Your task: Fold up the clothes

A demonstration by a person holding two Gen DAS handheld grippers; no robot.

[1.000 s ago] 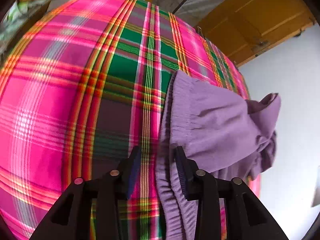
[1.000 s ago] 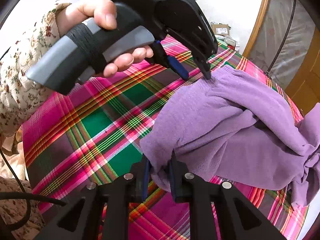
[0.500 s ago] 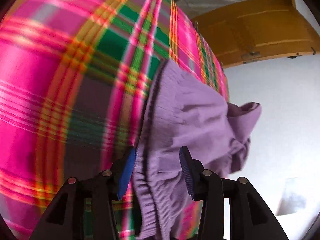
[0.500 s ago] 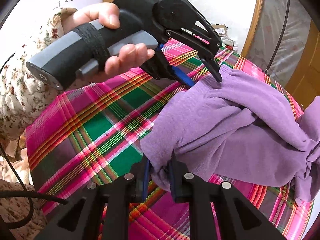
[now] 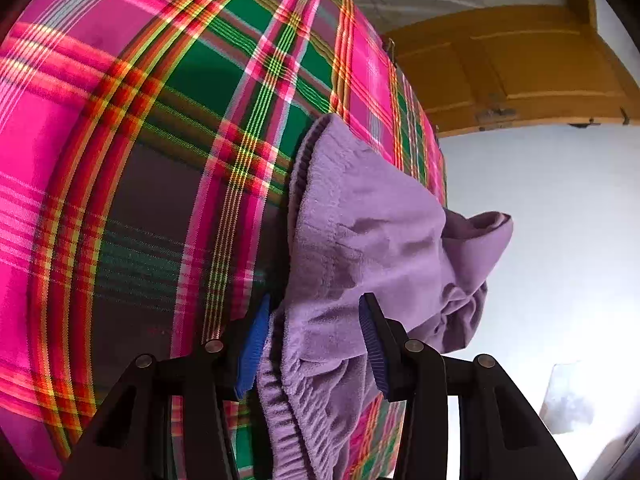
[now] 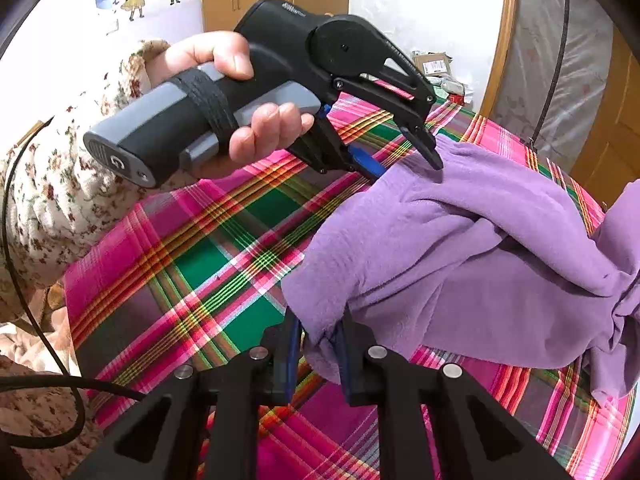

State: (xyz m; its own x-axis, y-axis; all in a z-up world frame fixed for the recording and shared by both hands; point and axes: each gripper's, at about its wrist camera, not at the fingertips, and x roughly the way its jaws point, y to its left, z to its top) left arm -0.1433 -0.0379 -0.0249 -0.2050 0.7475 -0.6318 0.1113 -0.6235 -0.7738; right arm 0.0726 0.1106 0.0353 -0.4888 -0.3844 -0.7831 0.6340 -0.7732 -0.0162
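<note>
Right tool point(image 6: 318, 354) pinches purple garment point(image 6: 460, 248) corner.

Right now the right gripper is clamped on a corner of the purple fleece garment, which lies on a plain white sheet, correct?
Not quite. The right gripper does clamp the purple fleece garment, but it lies on a pink, green and red plaid cloth, as the right wrist view shows.

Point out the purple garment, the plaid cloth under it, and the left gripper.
purple garment point(image 6: 460, 256): right wrist view, on its crumpled middle.
plaid cloth point(image 6: 208, 264): right wrist view, on a bare green square.
left gripper point(image 6: 408, 162): right wrist view, midway between its fingertips at the garment's far edge.
</note>
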